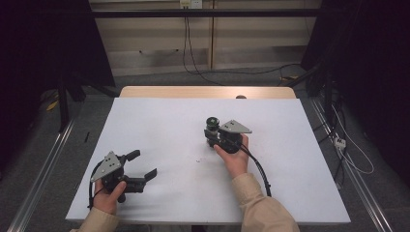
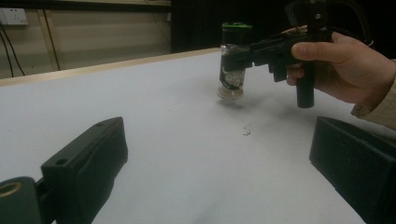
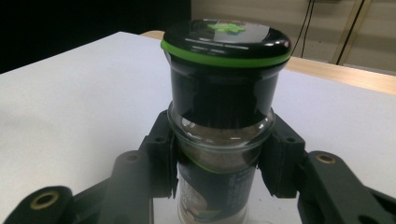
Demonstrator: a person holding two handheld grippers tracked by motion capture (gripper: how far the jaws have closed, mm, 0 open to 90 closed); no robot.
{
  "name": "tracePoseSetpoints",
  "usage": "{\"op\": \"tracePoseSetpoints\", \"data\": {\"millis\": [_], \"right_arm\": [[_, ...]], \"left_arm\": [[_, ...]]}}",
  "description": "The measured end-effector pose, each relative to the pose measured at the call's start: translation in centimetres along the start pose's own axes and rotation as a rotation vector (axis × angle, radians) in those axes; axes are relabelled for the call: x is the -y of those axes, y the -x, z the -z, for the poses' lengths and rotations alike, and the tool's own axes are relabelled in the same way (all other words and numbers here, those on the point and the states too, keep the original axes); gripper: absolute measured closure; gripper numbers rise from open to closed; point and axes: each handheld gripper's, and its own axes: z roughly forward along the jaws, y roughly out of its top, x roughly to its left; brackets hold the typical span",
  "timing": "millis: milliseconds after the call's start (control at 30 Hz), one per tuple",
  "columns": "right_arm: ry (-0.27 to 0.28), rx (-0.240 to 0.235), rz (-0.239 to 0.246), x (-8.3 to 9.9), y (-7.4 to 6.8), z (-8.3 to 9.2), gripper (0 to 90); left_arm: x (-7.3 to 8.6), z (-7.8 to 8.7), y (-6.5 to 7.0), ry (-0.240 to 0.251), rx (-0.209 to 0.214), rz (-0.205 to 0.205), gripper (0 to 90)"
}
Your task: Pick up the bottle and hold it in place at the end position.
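Note:
A glass spice jar [image 3: 219, 140] with a black lid and a green ring stands upright between the jaws of my right gripper [image 3: 219, 161], whose pads press on its two sides. From above the jar [image 1: 212, 126] is at the middle of the white table, the right gripper [image 1: 212, 134] shut on it. Seen from the left gripper view, the jar [image 2: 232, 70] hangs just above the tabletop, held by the right hand. My left gripper [image 1: 144, 164] rests at the near left, jaws wide apart with nothing between them; its black fingers [image 2: 88, 161] frame bare tabletop.
The white table [image 1: 159, 121] has a wooden strip along its far edge [image 1: 208, 92]. A small dark speck [image 1: 197, 160] lies near the middle. Cables run on the floor at the right and up the far wall.

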Motion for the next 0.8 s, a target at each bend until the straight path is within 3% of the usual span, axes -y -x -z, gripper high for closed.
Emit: {"op": "tracePoseSetpoints", "data": {"millis": [800], "right_arm": [[0.008,-0.011,0.023,0.4,-0.7,-1.4,53.2]], "left_arm": [[0.0,-0.1,0.0,-0.005,0.005,0.0,3.9]]}}
